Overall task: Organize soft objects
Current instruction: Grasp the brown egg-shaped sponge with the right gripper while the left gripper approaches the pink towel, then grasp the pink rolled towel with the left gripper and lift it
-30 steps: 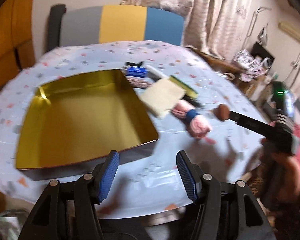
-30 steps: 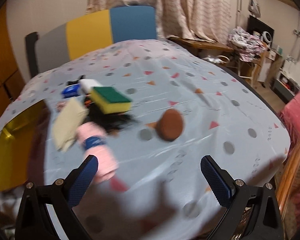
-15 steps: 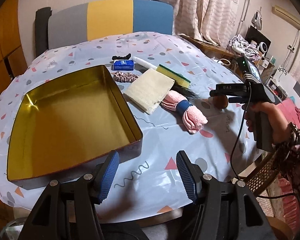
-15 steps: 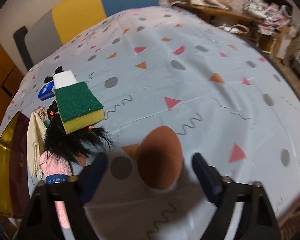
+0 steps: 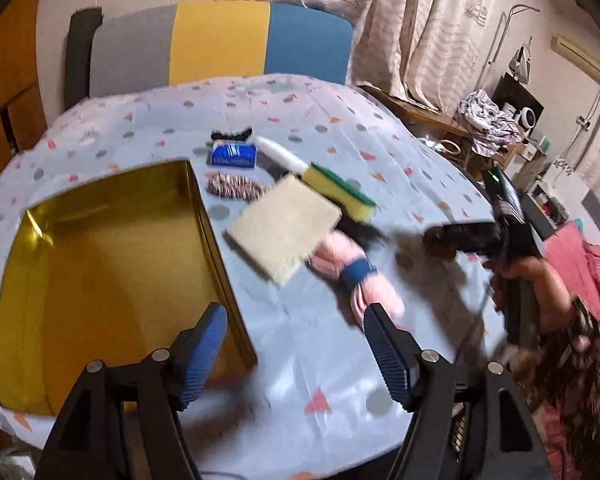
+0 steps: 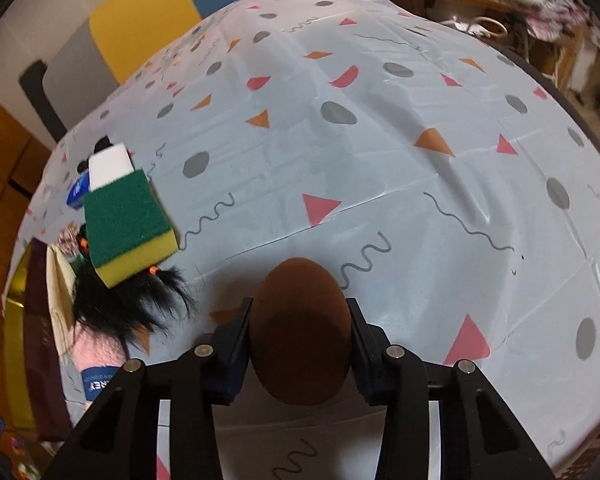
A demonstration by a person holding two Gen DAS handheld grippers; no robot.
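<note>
My right gripper (image 6: 300, 312) is shut on a brown egg-shaped sponge (image 6: 300, 328) on the patterned tablecloth; it also shows in the left wrist view (image 5: 440, 240). My left gripper (image 5: 296, 344) is open and empty, above the near right corner of an empty gold tin box (image 5: 100, 280). Right of the box lie a cream flat sponge (image 5: 284, 228), a pink rolled towel with a blue band (image 5: 356, 276), a green-and-yellow scrub sponge (image 5: 340, 194) (image 6: 128, 220), a black furry item (image 6: 132, 300) and a striped scrunchie (image 5: 234, 186).
A blue packet (image 5: 234, 156), a white block (image 5: 280, 154) and a small black item (image 5: 230, 135) lie further back. A grey, yellow and blue chair back (image 5: 220, 44) stands behind the table. Curtains and cluttered furniture (image 5: 492, 116) are at the right.
My right gripper has come down around the brown sponge and shut on it. My left gripper has shifted to the right, towards the box's right edge.
</note>
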